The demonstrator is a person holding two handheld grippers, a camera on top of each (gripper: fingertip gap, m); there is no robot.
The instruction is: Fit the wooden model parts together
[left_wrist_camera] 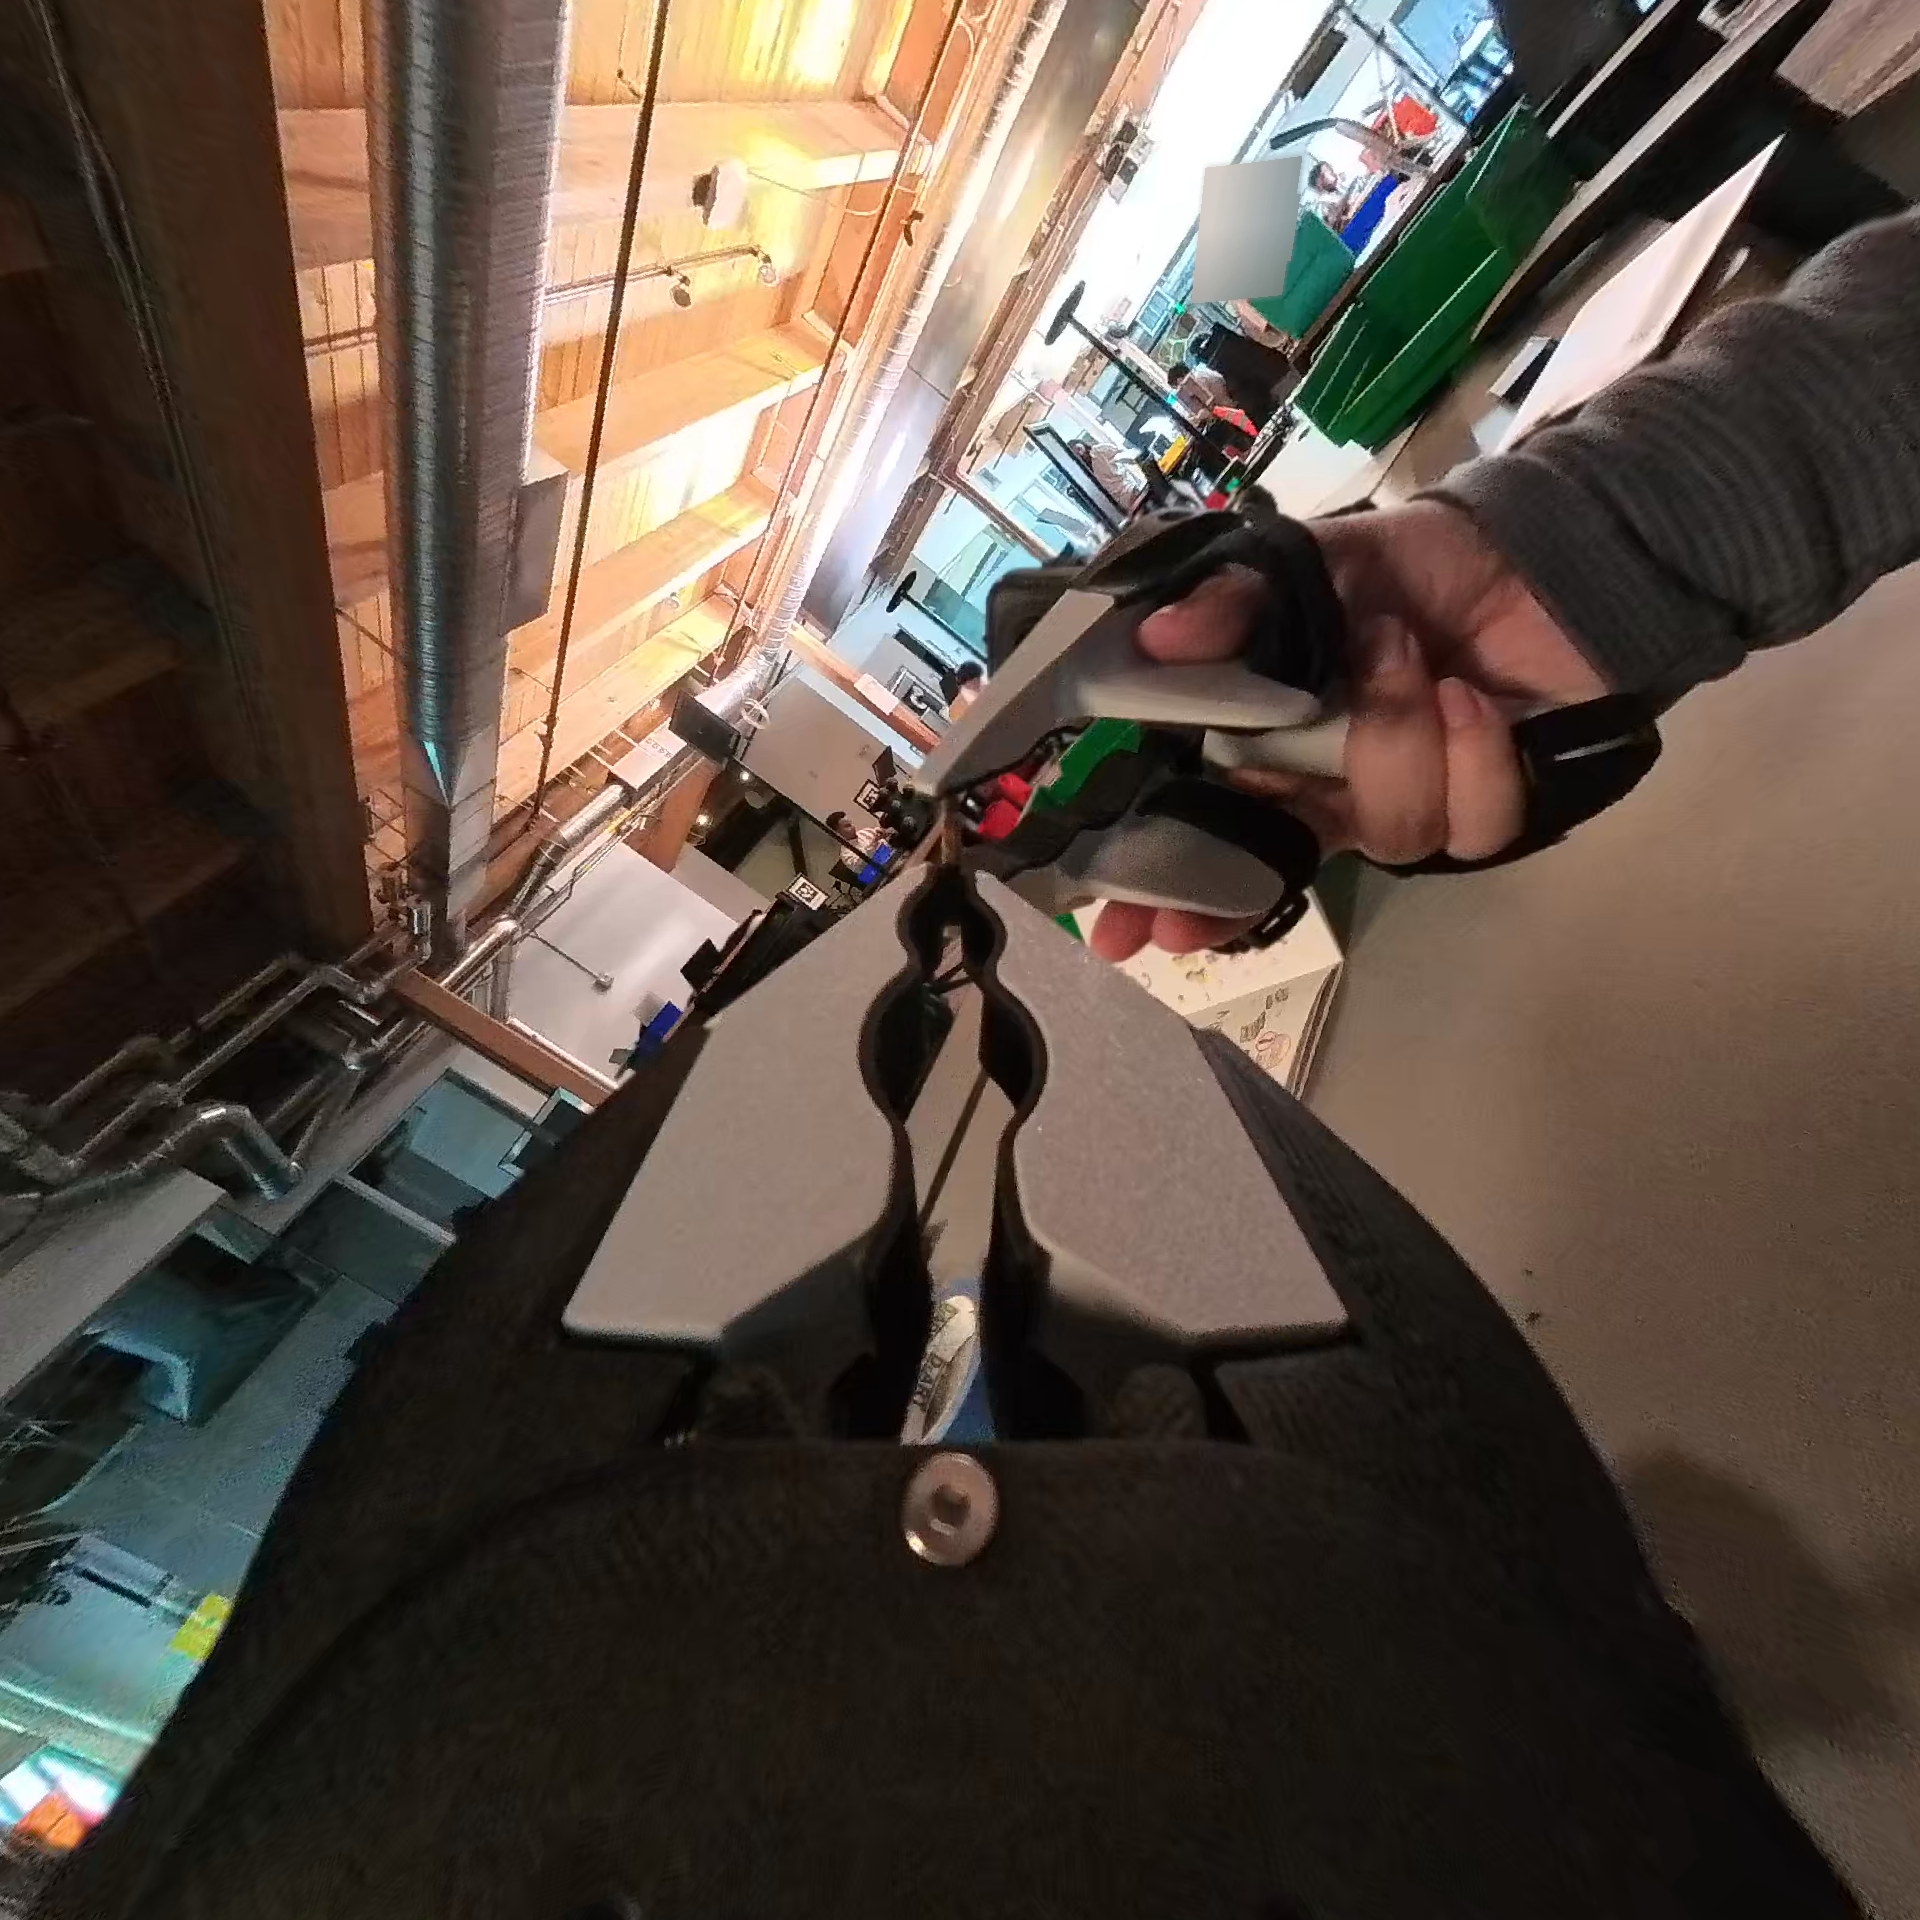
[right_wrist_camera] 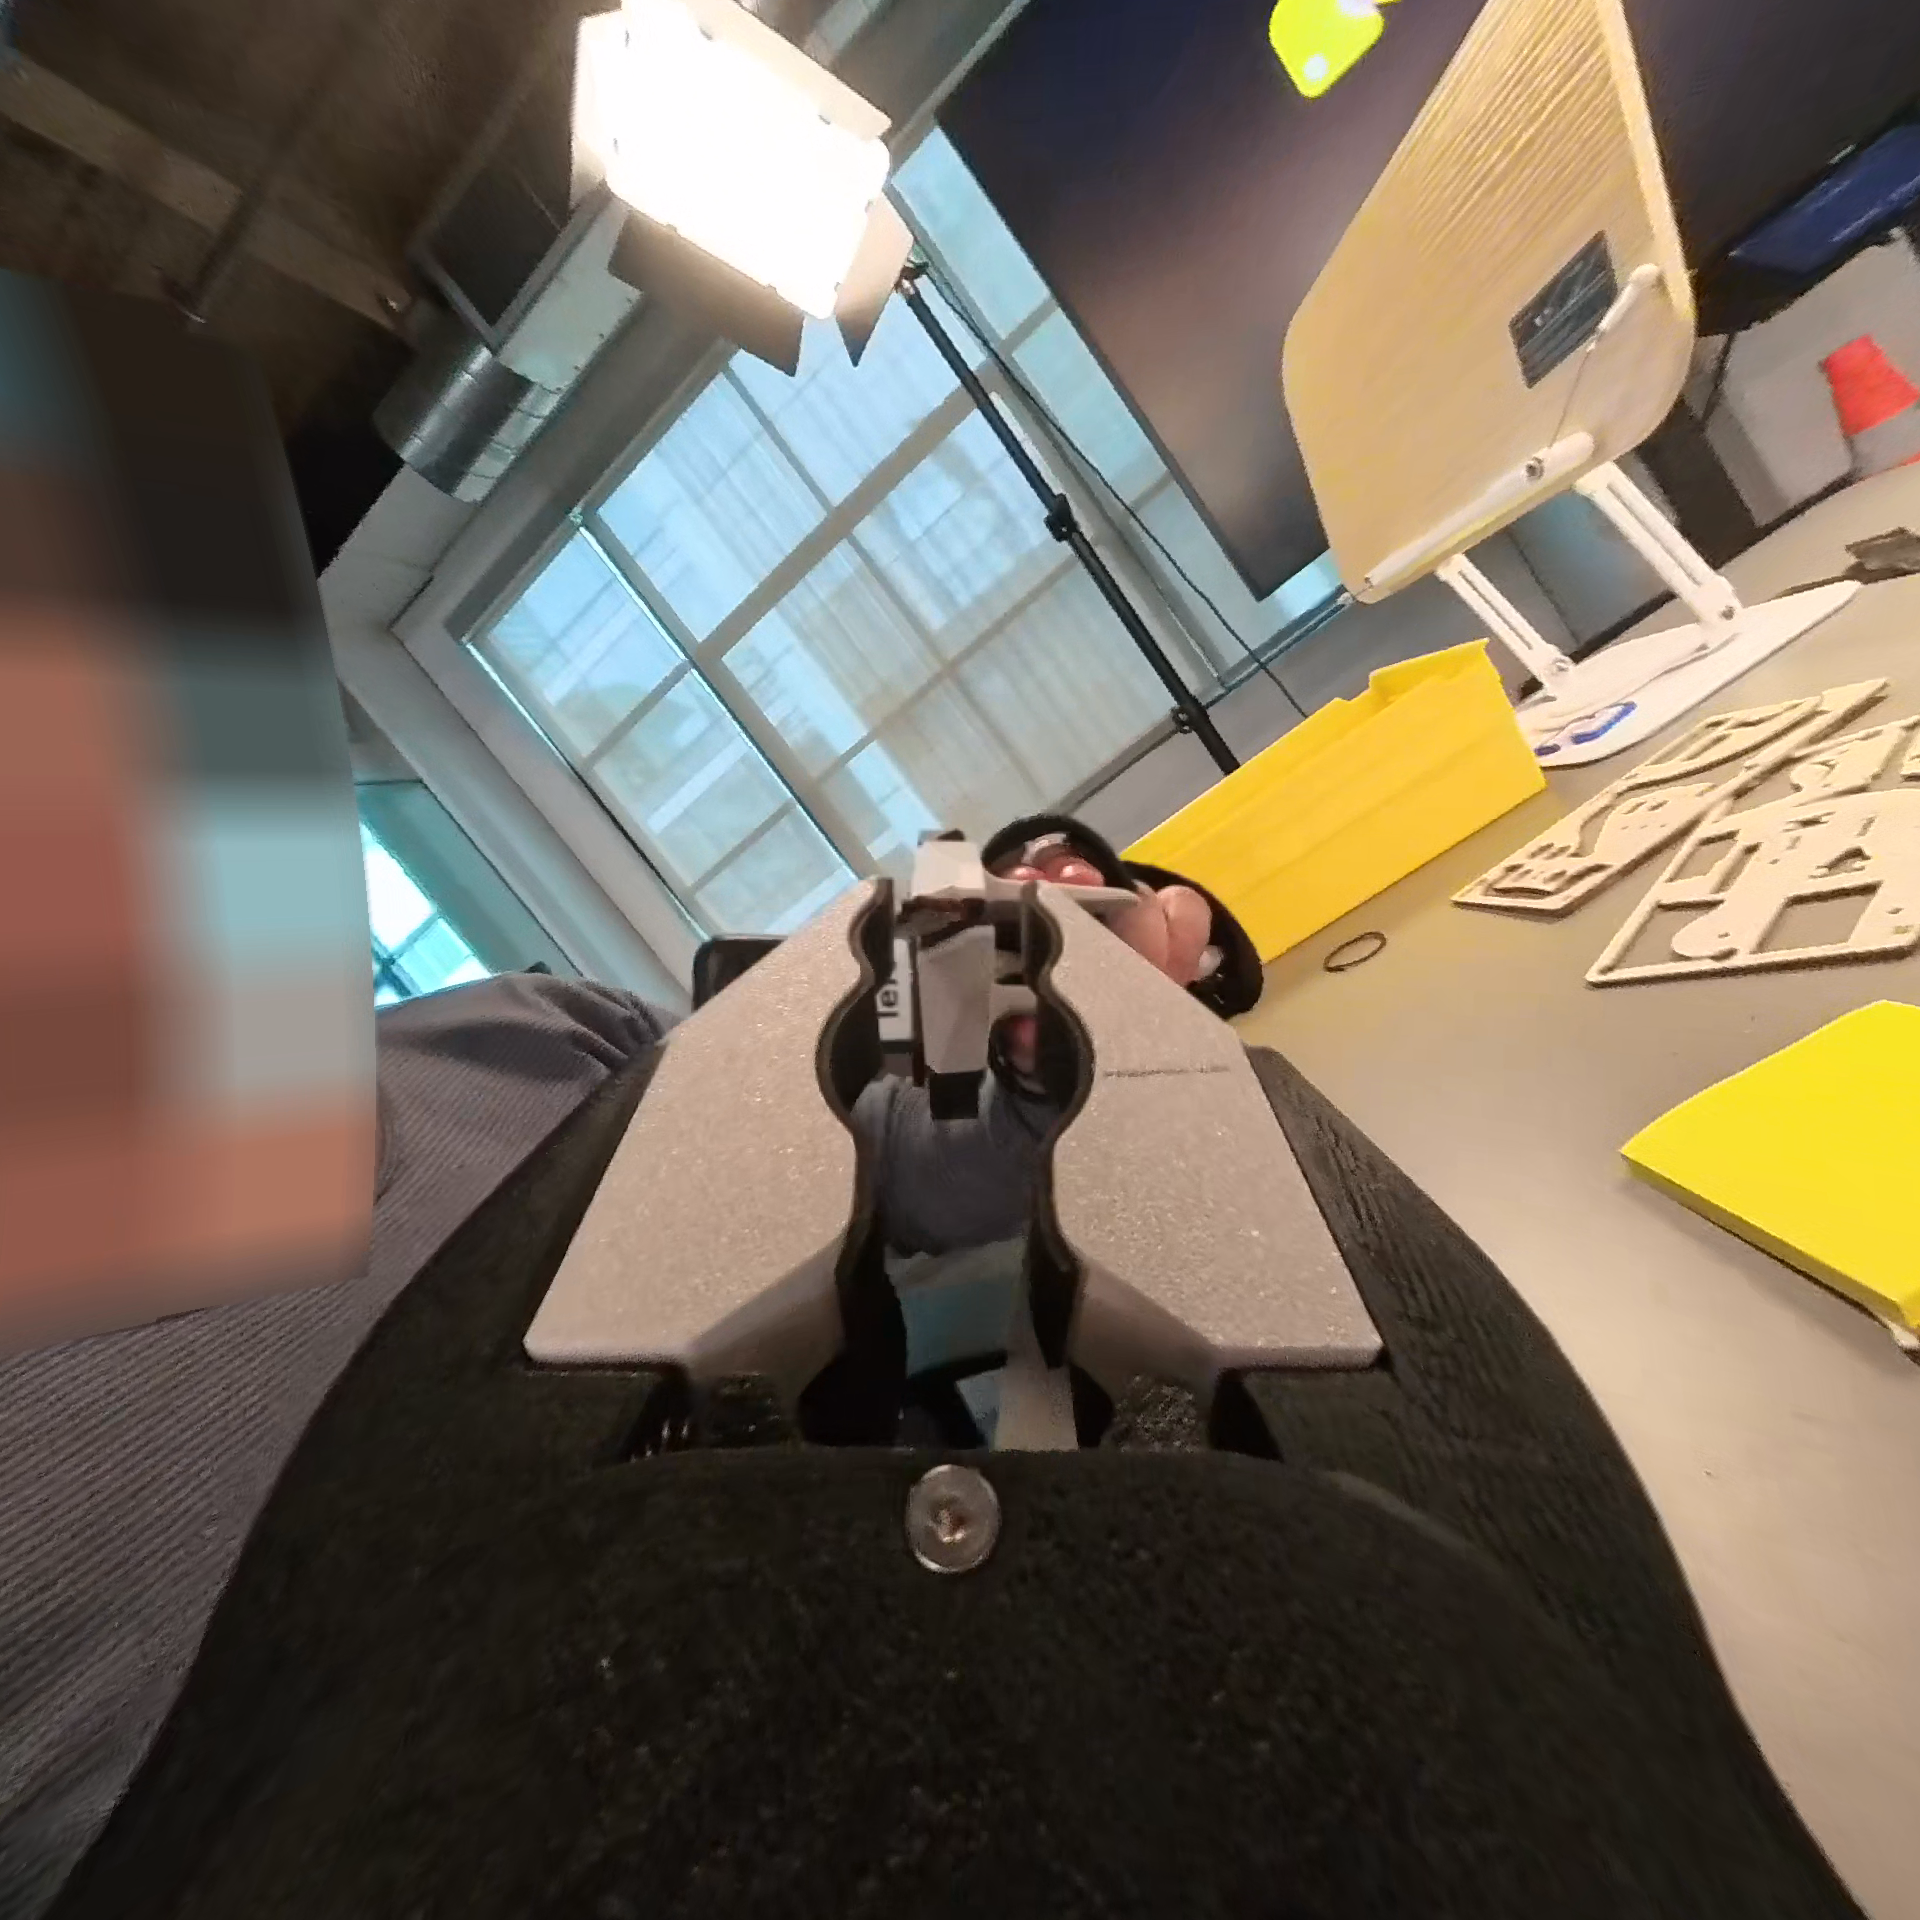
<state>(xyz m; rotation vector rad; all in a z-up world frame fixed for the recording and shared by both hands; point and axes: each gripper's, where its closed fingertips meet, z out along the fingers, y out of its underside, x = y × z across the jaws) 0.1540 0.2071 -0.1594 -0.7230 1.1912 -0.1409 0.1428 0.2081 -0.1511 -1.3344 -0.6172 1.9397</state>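
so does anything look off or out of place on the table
Nothing looks damaged or spilled. The wooden part sheets lie flat on the table, and a small dark ring lies loose beside them. Both hand-held grippers are tipped up off the table, tip to tip; whether they hold a part is unclear.

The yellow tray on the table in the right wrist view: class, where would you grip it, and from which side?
Grip the yellow tray by its thin top rim, coming down from above with one of the fingers inside and one outside the long wall. It sits upright and open-topped on the table, and its body looks too wide to span. This is a judgement from one view.
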